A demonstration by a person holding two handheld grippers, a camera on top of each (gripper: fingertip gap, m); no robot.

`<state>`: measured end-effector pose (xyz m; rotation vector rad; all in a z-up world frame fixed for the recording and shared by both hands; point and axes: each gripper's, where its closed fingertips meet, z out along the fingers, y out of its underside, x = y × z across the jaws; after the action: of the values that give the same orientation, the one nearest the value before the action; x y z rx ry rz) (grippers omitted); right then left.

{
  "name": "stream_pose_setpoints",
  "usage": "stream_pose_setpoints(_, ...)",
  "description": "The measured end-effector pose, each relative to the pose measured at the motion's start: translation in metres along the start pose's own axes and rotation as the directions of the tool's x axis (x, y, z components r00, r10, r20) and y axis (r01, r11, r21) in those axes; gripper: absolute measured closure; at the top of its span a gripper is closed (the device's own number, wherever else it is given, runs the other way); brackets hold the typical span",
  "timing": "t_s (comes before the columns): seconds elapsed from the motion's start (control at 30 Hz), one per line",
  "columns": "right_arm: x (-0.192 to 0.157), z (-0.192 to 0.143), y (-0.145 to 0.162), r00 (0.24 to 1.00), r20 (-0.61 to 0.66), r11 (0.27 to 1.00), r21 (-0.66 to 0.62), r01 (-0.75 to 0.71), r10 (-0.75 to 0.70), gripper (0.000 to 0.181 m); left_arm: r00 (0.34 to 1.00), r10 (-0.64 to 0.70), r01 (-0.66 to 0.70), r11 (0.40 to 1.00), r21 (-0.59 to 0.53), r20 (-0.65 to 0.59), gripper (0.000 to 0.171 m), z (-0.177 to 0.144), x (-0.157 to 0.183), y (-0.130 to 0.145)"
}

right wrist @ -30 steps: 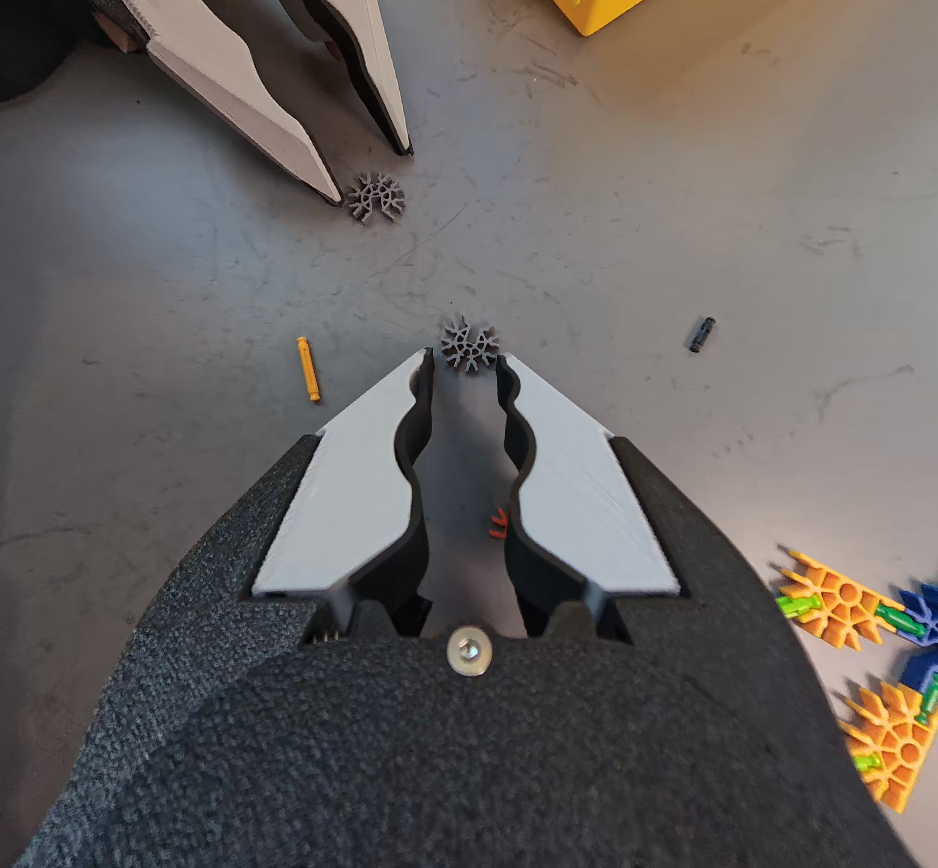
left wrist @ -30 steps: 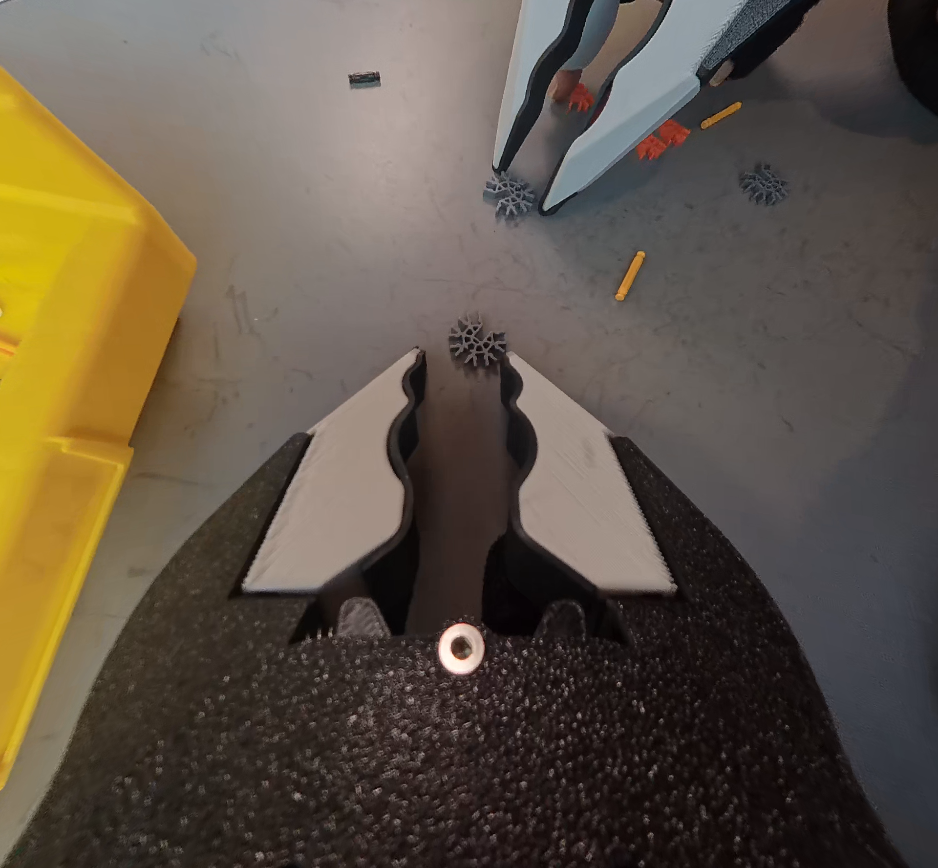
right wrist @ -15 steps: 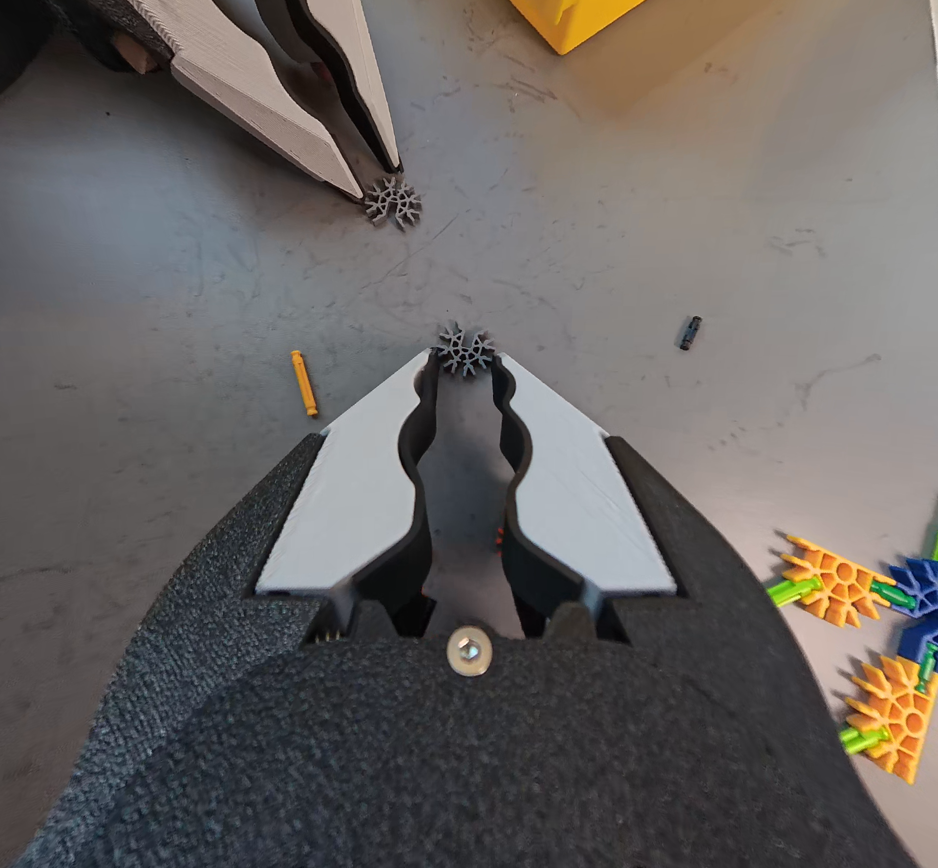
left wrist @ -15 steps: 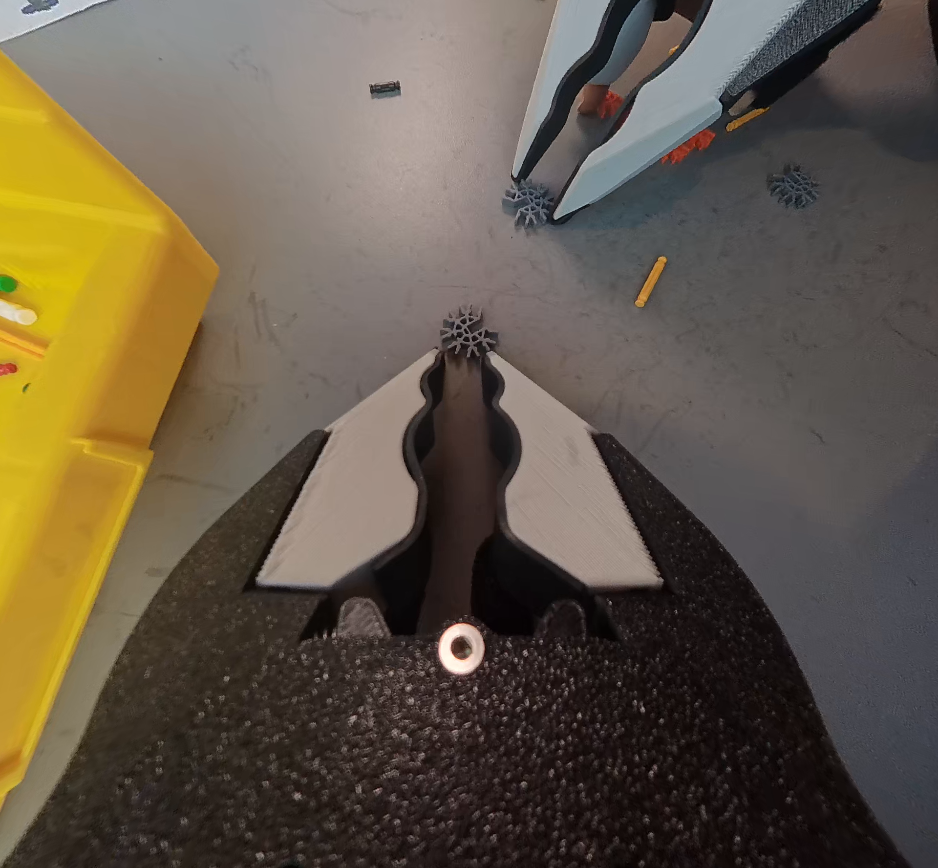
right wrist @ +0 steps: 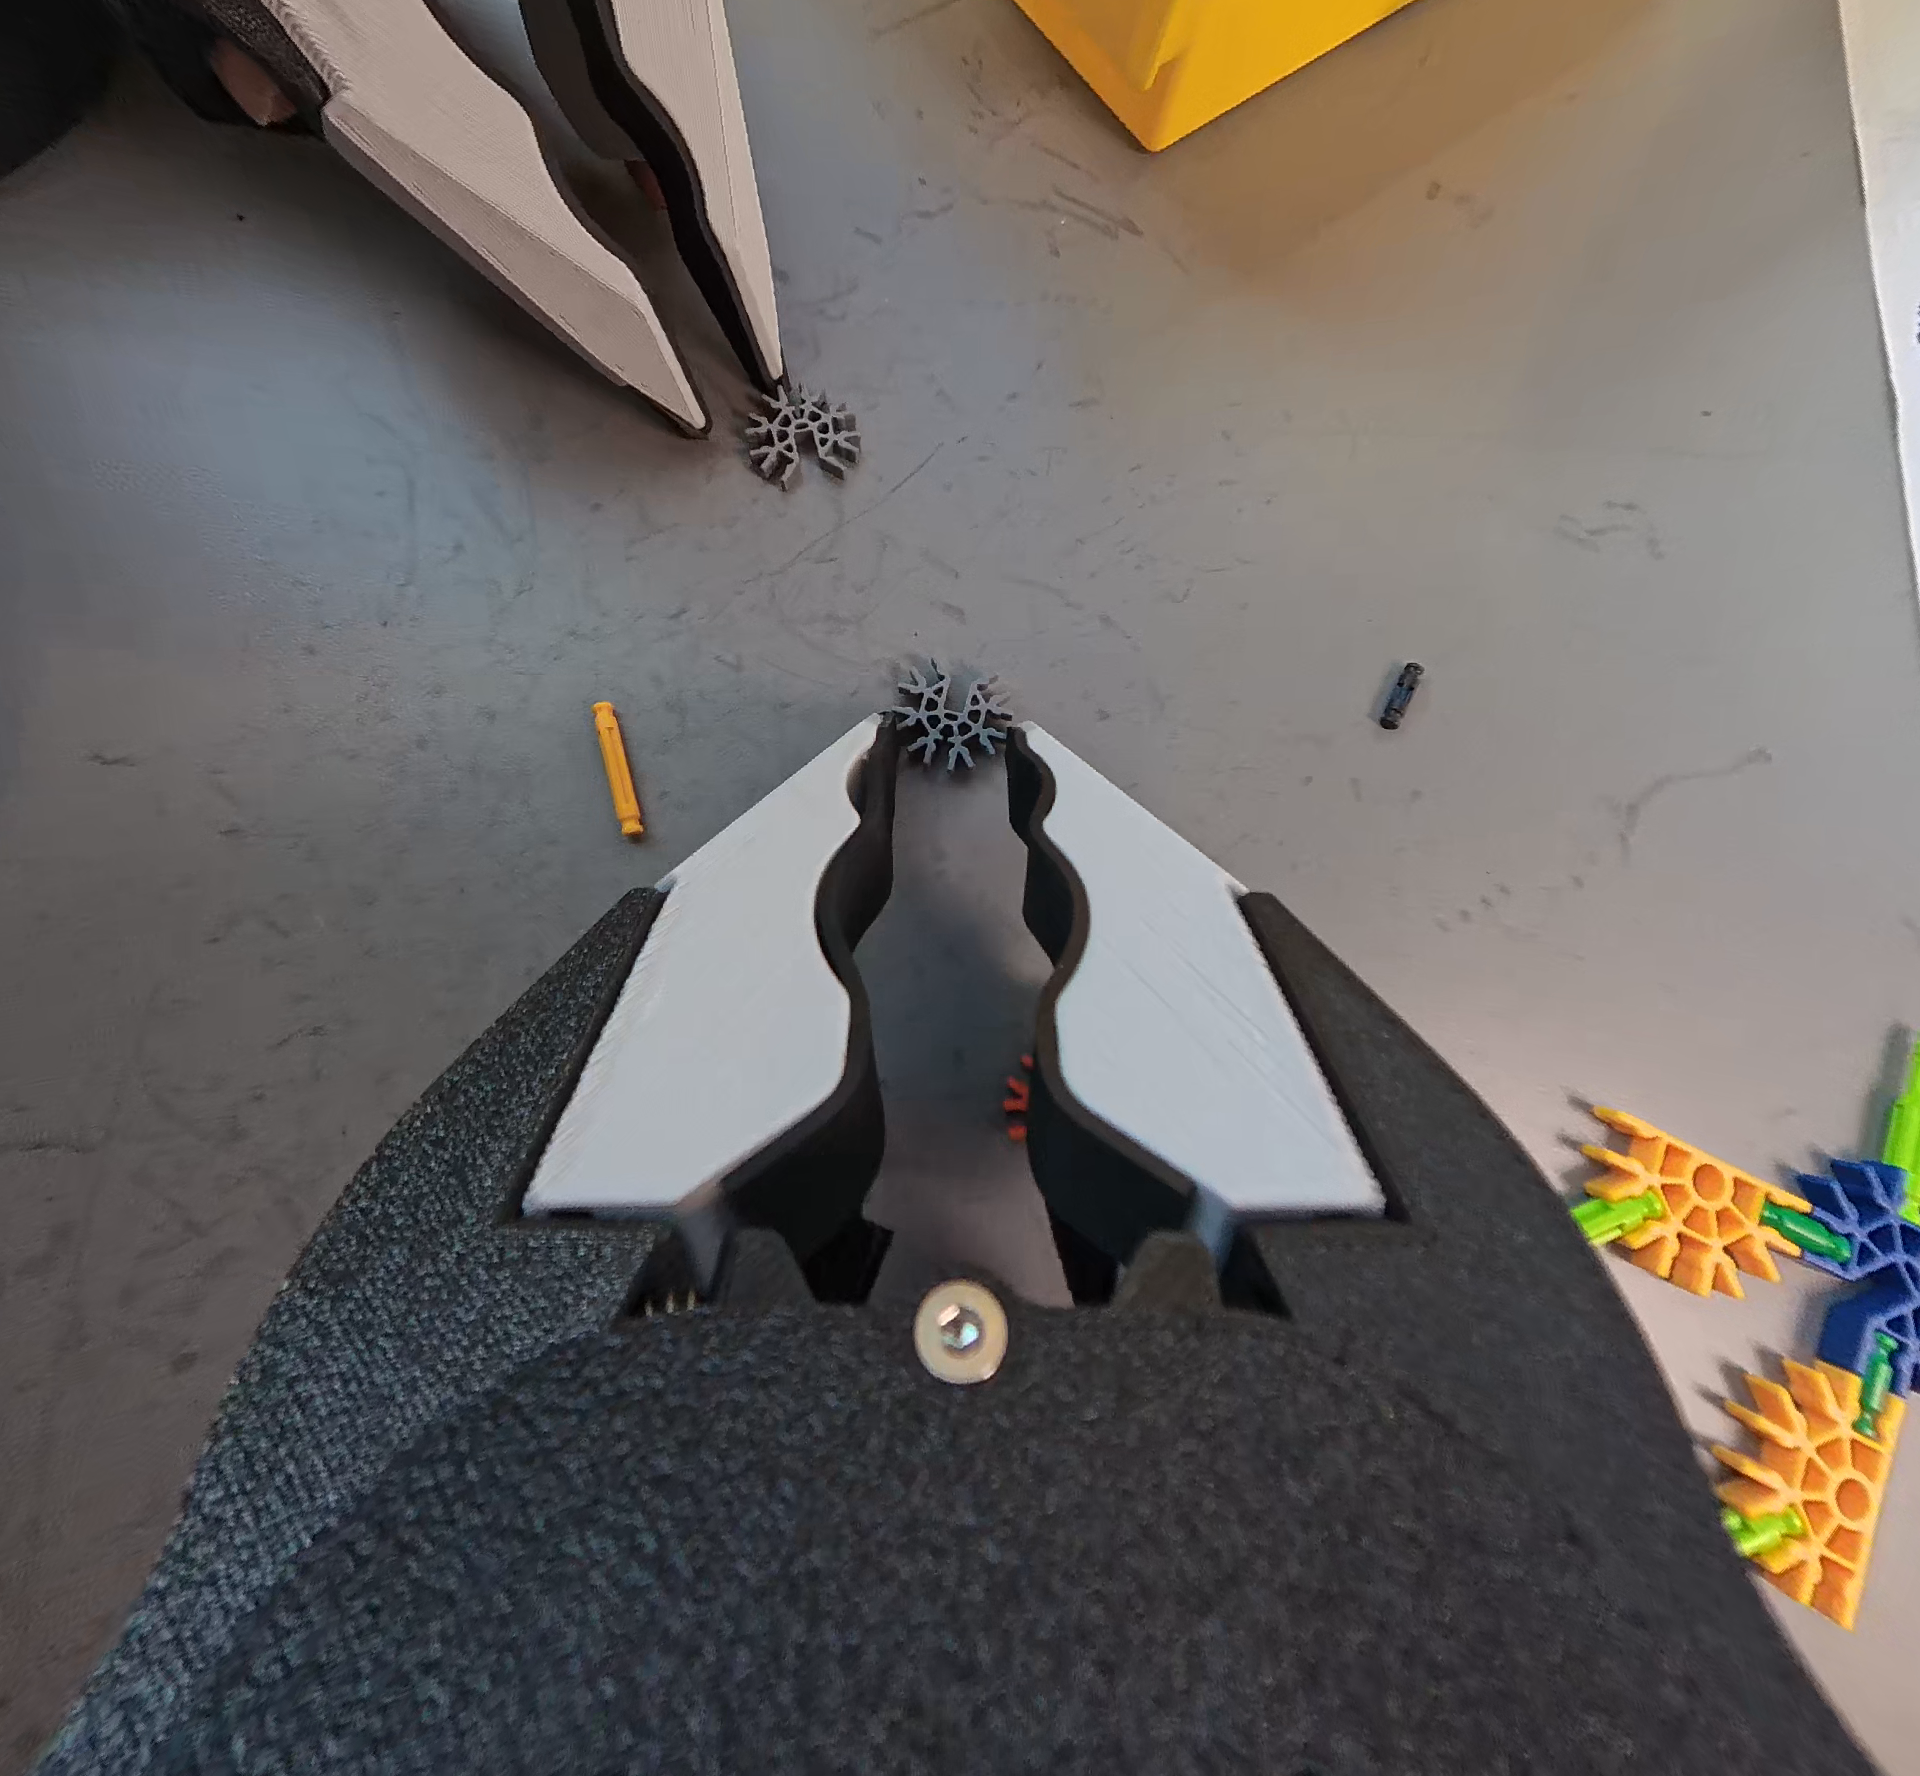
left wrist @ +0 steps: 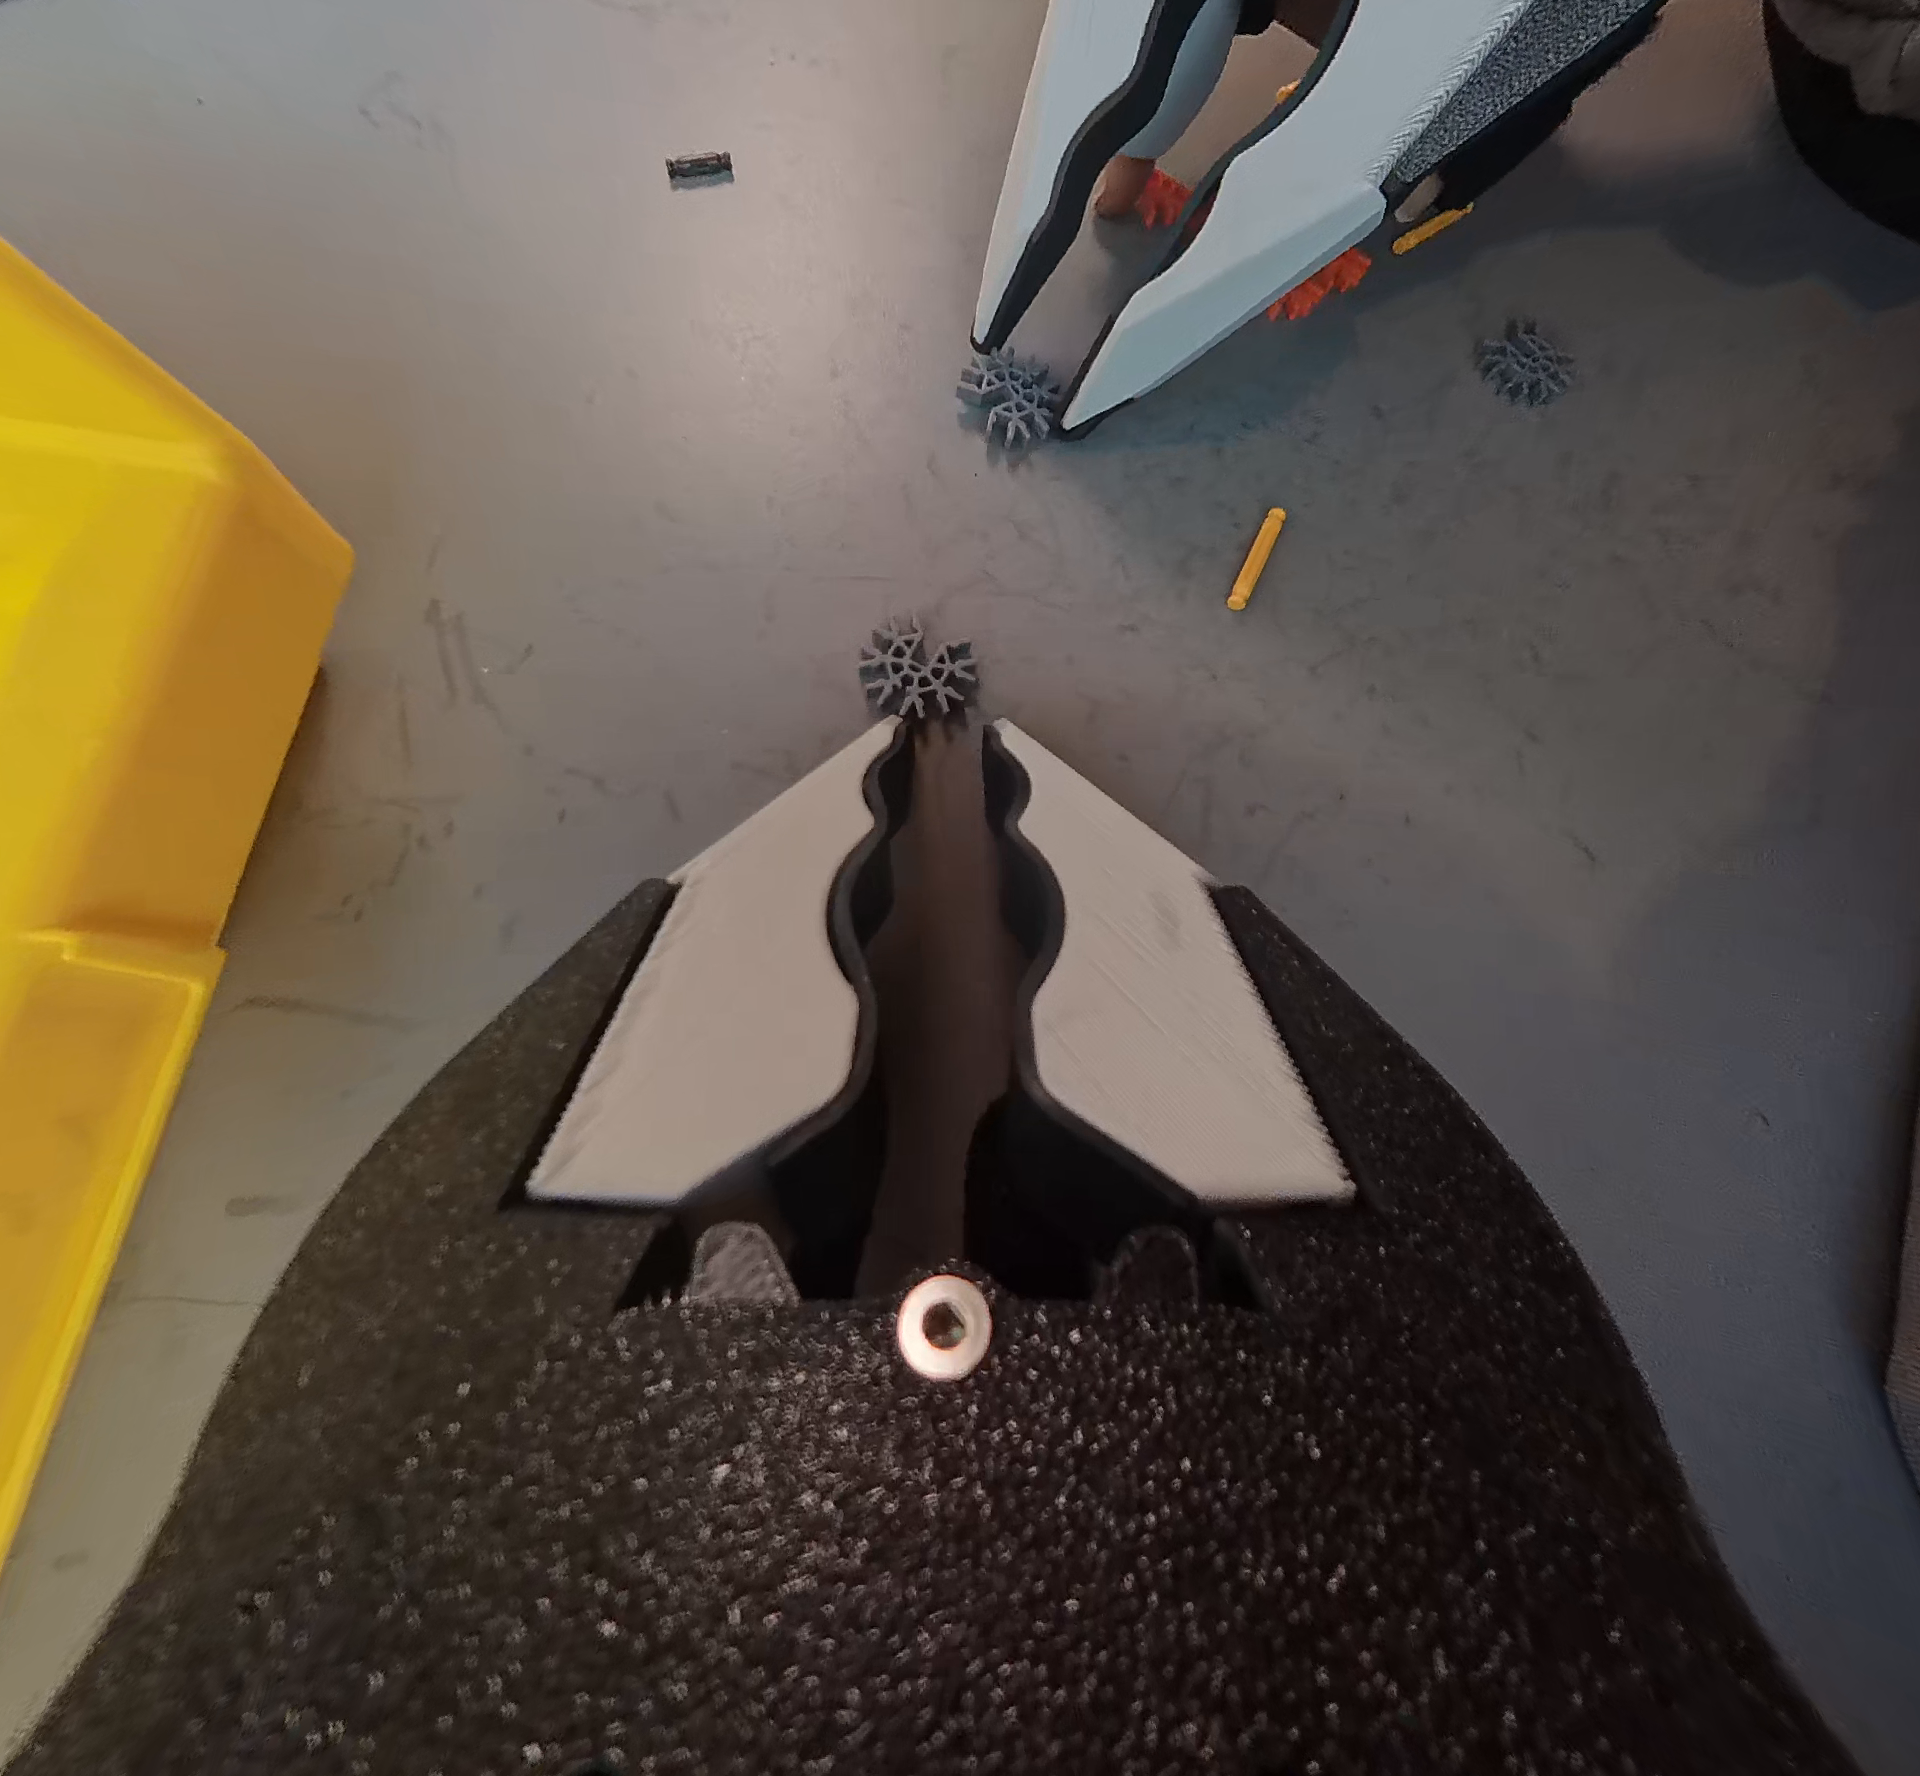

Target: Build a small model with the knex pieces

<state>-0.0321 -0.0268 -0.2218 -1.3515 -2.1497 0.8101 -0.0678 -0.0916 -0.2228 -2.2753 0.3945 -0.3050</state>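
My left gripper [left wrist: 942, 727] has its jaws almost together on the near edge of a grey snowflake-shaped connector [left wrist: 920, 677] on the grey tabletop. It also shows in the right wrist view [right wrist: 738, 401], its tips at that connector [right wrist: 802, 436]. My right gripper [right wrist: 948, 729] is shut on a second grey connector [right wrist: 951, 713], held between its fingertips at the table surface. In the left wrist view the right gripper [left wrist: 1029, 386] stands opposite, with its connector [left wrist: 1010, 396] at its tips.
A yellow bin [left wrist: 125, 687] stands to the left. Loose on the table lie a yellow rod [left wrist: 1255, 557], a small black rod [left wrist: 699, 165], a third grey connector [left wrist: 1524, 362] and red connectors [left wrist: 1314, 292]. An orange, green and blue assembly [right wrist: 1766, 1259] lies by a paper sheet [right wrist: 1881, 168]. My right fingertips sit around 8 centimetres from my left ones.
The left gripper's jaws have closed from open to nearly together on the connector's edge. The right gripper's jaws have narrowed onto its connector. The two grippers have drawn a little closer.
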Motion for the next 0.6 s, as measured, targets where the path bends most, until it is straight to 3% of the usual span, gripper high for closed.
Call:
stream_pose_setpoints(0.37, 0.000, 0.000, 0.000, 1.000, -0.005, 1.000, 0.007, 0.011, -0.011, 0.163, 0.999, -0.007, 0.007, 1.000, 0.013, 0.035, 0.136, 0.001, -0.009, -0.002)
stream_pose_setpoints(0.6, -0.001, 0.000, 0.000, 1.000, -0.008, 1.000, 0.009, 0.015, -0.015, 0.163, 0.999, 0.032, -0.032, 0.999, 0.009, 0.040, 0.144, 0.005, -0.005, -0.004)
